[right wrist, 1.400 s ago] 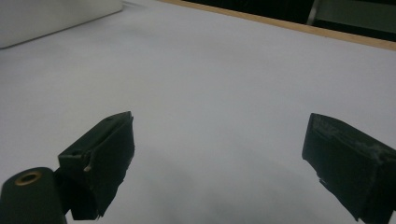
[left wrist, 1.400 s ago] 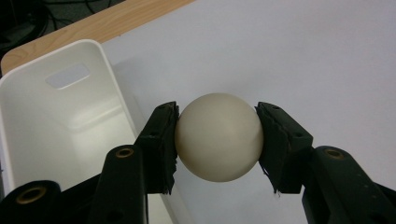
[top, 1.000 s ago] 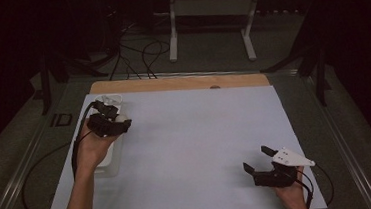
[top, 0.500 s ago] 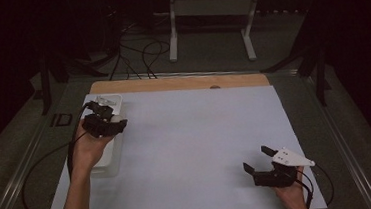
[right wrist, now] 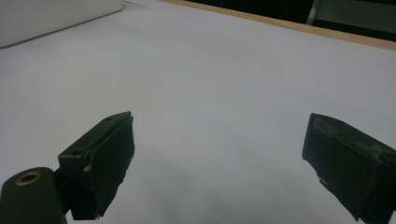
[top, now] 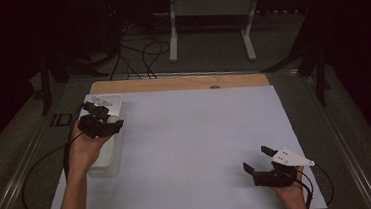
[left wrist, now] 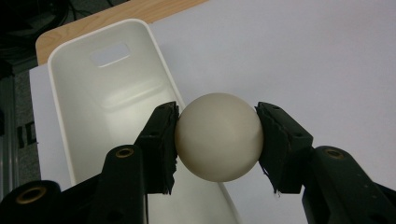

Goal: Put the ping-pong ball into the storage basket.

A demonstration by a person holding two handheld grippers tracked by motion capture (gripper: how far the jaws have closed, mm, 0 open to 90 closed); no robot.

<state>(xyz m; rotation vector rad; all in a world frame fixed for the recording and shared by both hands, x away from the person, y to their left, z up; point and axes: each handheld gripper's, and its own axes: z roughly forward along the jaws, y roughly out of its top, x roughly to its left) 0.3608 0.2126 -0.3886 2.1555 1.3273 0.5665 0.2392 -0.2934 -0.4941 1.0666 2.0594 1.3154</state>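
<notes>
In the high view the white ball (top: 112, 120) is a small pale spot half buried among the black parts of the left gripper (top: 106, 124), and the white bin (top: 108, 153) beneath is partly covered by the person's left hand (top: 85, 148), so its floor is hard to read there. The left forearm comes up from the bottom edge and the hand holds the gripper above the bin's far half. In the left gripper view both pads press on the ball (left wrist: 218, 136), which sits clamped between them over the bin's right wall (left wrist: 164, 88); what shows of the bin's inside is bare, and its near end is cut off by the jaws. Well to the right of the bin, near the front edge of the white table sheet (top: 196, 134), the right hand (top: 291, 192) rests low with the right gripper (top: 259, 164) pointing back toward the bin. Its jaws stand wide apart with nothing between them, only sheet (right wrist: 224, 84).
</notes>
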